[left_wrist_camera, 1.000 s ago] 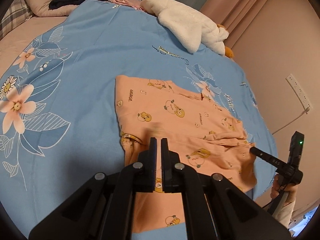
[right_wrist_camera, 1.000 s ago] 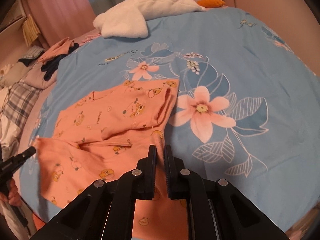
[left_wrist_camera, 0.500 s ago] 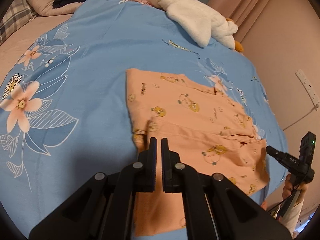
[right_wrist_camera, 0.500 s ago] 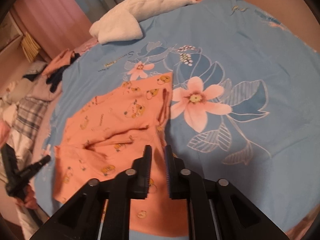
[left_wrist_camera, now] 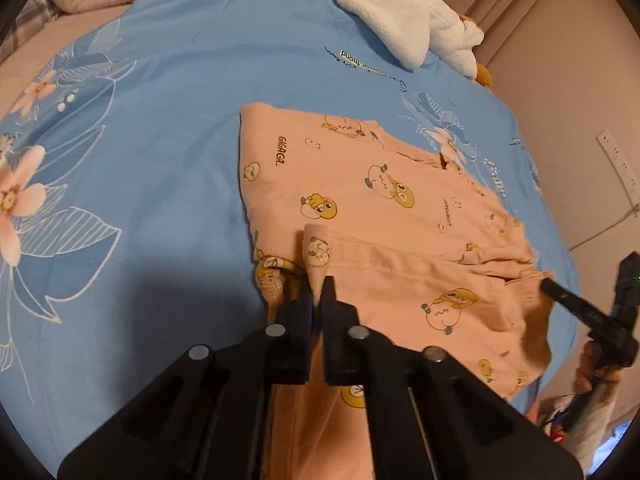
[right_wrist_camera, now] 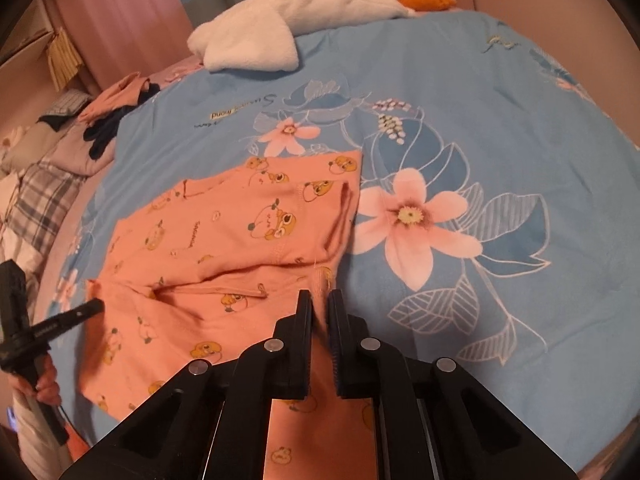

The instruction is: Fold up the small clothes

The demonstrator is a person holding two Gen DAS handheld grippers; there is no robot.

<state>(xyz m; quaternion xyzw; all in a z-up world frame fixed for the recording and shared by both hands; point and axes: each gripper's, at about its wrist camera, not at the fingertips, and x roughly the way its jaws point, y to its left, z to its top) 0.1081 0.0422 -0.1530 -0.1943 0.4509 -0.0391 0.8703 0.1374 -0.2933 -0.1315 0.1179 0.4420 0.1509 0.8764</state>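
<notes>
A small peach garment printed with yellow cartoon animals lies on the blue floral bedspread. Its far part lies flat; its near part is lifted and doubled over toward the far part. My left gripper is shut on the garment's near left corner. My right gripper is shut on the garment at its near right corner, with cloth pinched between the narrow-set fingers. The right gripper also shows at the right in the left wrist view; the left gripper shows at the left in the right wrist view.
A white plush toy with an orange beak lies at the far side of the bed. Dark and pink clothes are piled by the pillows. A wall with a power strip stands to the right, close to the bed edge.
Both grippers have carried the garment's near edge forward and up over the flat part, so the fold lies farther along. The right gripper's jaws look slightly wider apart than a second ago.
</notes>
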